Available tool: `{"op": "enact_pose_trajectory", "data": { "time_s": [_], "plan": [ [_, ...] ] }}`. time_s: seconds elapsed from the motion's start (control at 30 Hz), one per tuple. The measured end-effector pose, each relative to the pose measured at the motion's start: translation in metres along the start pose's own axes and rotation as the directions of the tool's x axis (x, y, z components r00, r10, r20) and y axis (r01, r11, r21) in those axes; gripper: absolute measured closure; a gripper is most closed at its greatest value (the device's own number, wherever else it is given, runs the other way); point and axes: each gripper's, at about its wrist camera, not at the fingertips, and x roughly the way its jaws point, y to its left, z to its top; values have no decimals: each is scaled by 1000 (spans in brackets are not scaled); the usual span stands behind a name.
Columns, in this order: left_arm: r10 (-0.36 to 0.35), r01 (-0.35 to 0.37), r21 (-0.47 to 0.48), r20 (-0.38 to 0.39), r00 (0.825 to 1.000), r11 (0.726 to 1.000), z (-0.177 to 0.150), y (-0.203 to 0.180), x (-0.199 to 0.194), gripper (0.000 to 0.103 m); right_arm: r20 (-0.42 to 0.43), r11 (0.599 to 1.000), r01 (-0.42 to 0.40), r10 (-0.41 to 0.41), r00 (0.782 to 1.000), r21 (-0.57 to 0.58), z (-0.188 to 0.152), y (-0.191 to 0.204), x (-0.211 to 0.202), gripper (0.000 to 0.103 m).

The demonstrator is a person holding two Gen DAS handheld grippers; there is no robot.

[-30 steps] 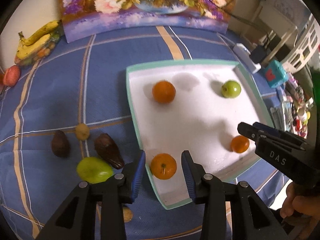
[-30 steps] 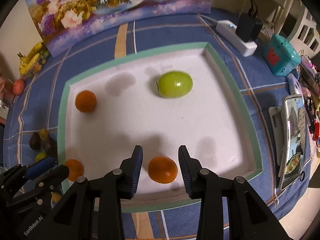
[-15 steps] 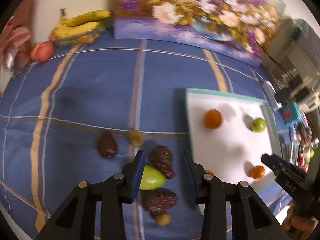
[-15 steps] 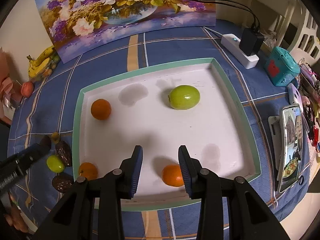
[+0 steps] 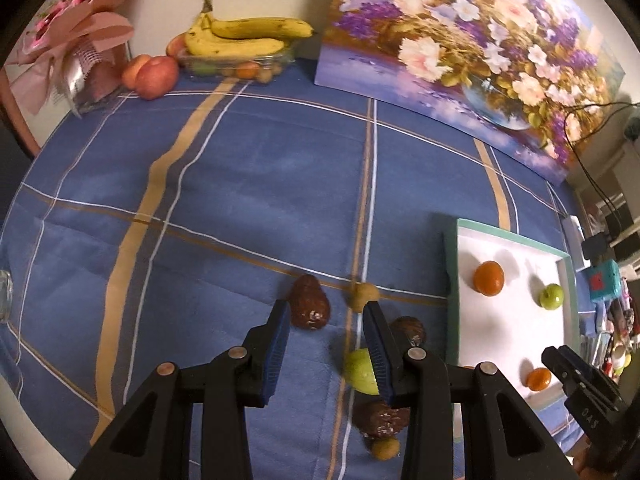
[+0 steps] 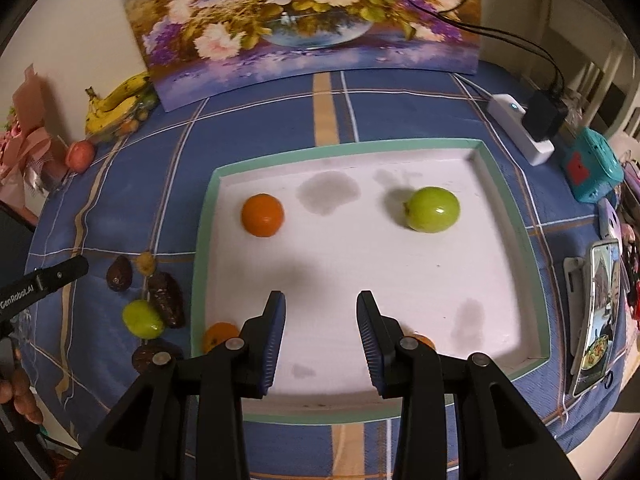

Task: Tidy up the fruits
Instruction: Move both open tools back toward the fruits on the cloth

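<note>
A white tray with a green rim (image 6: 516, 216) holds an orange (image 6: 262, 215), a green fruit (image 6: 432, 209) and two more oranges (image 6: 218, 336) near its front edge. Left of the tray on the blue cloth lie dark brown fruits (image 5: 309, 307), a small yellow fruit (image 5: 362, 296) and a green fruit (image 5: 360, 372). My left gripper (image 5: 326, 328) is open and empty above the cloth, just left of that green fruit. My right gripper (image 6: 320, 318) is open and empty above the tray's front part. The tray shows in the left wrist view (image 5: 451, 280).
A flower painting (image 6: 312, 20) leans at the back. Bananas on a punnet (image 5: 244, 40) and peaches (image 5: 154, 76) sit at the back left beside a pink bouquet (image 5: 68, 44). A power strip (image 6: 520, 128), a teal box (image 6: 592, 168) and a phone (image 6: 596, 312) lie right of the tray.
My left gripper has swung left, off the tray's corner orange and over the loose fruits on the cloth. My right gripper has drawn back from the front orange. Both stay open.
</note>
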Motion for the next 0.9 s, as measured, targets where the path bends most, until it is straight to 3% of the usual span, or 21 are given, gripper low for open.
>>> {"op": "enact_pose_trajectory", "data": {
  "time_s": [0.3,0.43,0.47,0.5,0.53,0.57,0.67,0.73,0.9],
  "plan": [
    [10,-10,-3,-16,1000,1000,-1,2,4,62,-9,1000,-1,1,1000,-12,0,7,4,65],
    [28,-28,-3,-28,999,1000,-2,2,10,43,-25,1000,3,-3,1000,-4,-2,5,9,64],
    [33,-33,-4,-31,999,999,-2,3,11,39,-30,1000,5,-5,1000,-4,-2,5,11,60],
    [41,-41,-6,-35,999,999,-3,3,12,37,-33,1000,7,-8,999,-3,-3,5,12,50],
    [52,-52,-9,-39,998,999,-3,5,14,27,-36,1000,9,-10,999,-3,-3,5,14,44],
    [65,-65,-12,-44,997,998,-4,6,16,18,-38,1000,10,-10,999,-3,-3,5,15,44],
    [103,-104,-17,-59,993,994,-4,9,20,9,-46,1000,28,-29,999,-8,-4,5,18,39],
    [114,-116,-24,-60,992,993,-5,12,21,1,-42,999,51,-52,998,-12,-4,4,19,18],
    [140,-141,-22,-32,990,990,-5,15,19,0,-11,998,66,-66,998,-7,-3,2,16,15]
  ]
}}
